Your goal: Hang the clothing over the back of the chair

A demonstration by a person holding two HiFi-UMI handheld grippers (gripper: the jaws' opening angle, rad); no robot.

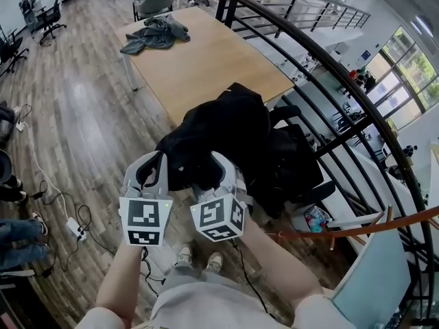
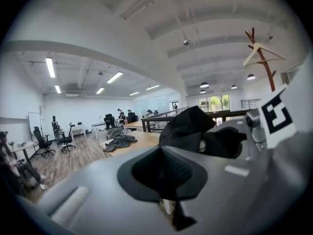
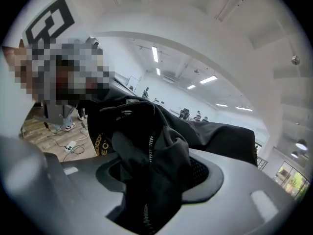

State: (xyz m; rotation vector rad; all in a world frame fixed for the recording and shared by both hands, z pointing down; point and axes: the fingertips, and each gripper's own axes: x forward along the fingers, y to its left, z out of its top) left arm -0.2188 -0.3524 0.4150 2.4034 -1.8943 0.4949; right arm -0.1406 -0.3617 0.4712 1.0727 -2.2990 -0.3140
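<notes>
The black jacket (image 1: 221,125) is bunched over the chair (image 1: 296,173) just off the desk's (image 1: 212,64) near right corner. The left gripper (image 1: 149,171) and the right gripper (image 1: 224,172) both meet the jacket's near edge. A grey garment (image 1: 155,34) lies at the desk's far left corner.

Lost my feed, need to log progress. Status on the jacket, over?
Left gripper shut on black fabric jacket. Right gripper around a bunch, grip unclear. Jacket bunched at black chair, drape over back unconfirmed. Nothing blocking.
</notes>
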